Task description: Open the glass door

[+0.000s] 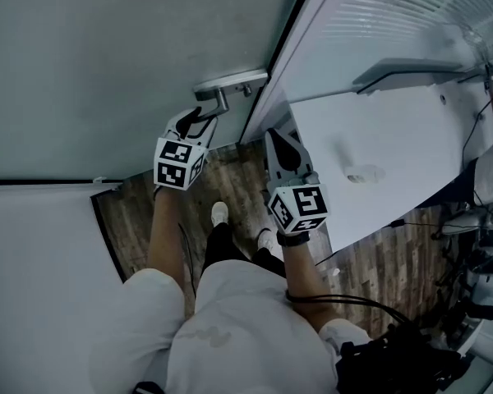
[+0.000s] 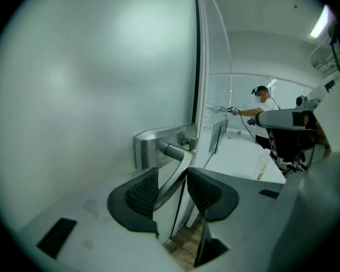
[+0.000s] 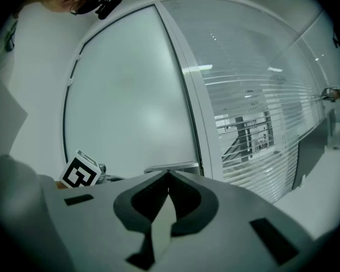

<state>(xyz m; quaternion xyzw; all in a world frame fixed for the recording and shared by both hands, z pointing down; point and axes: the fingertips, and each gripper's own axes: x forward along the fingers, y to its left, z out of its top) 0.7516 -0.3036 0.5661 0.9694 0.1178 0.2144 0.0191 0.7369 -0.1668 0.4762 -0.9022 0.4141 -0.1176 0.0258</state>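
The frosted glass door (image 1: 107,56) carries a metal lever handle (image 1: 222,97) at its right edge, beside the white frame (image 1: 300,48). My left gripper (image 1: 199,120) reaches up to the handle. In the left gripper view the handle's lever (image 2: 173,163) runs down between the two black pads (image 2: 144,191) and fills the gap, so the left gripper (image 2: 173,188) is shut on it. My right gripper (image 1: 275,138) hangs near the frame, to the right of the handle, shut with nothing in it (image 3: 169,177). Beyond it is the glass door (image 3: 130,106).
A white desk (image 1: 378,154) stands behind the glass partition to the right, with blinds (image 3: 260,112) on that glass. Wood floor (image 1: 222,179) lies below, with the person's legs and shoes over it. Cables and dark equipment (image 1: 411,351) crowd the bottom right. Another person (image 2: 263,103) stands far off.
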